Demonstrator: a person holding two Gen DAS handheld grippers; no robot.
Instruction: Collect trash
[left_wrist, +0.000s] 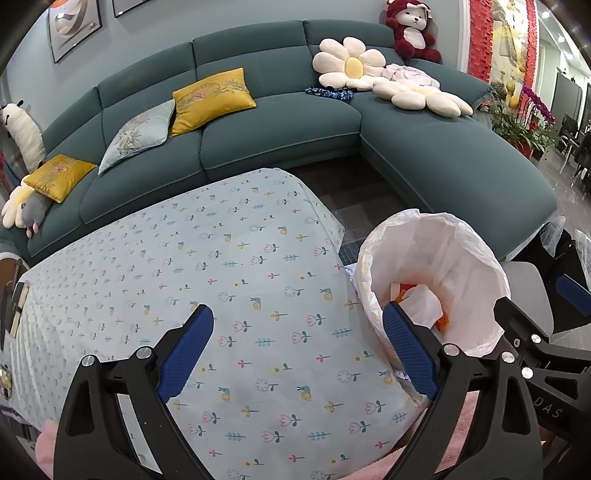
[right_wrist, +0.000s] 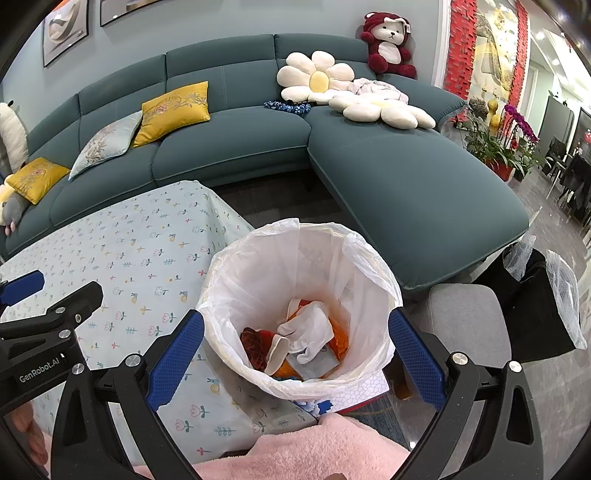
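Both the left gripper (left_wrist: 297, 350) and right gripper (right_wrist: 295, 360) have jaws spread wide, holding nothing, near the trash bin (right_wrist: 236, 295).

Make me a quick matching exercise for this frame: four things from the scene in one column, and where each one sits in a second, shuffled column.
Things:
1. crumpled white paper
2. red teddy bear
3. yellow cushion
4. floral tablecloth

Places:
A. up on the sofa backrest at the corner
B. spread over the table
C. inside the lined trash bin
D. leaning against the sofa back, left of the flower pillows

Pairs: 1-C, 2-A, 3-D, 4-B
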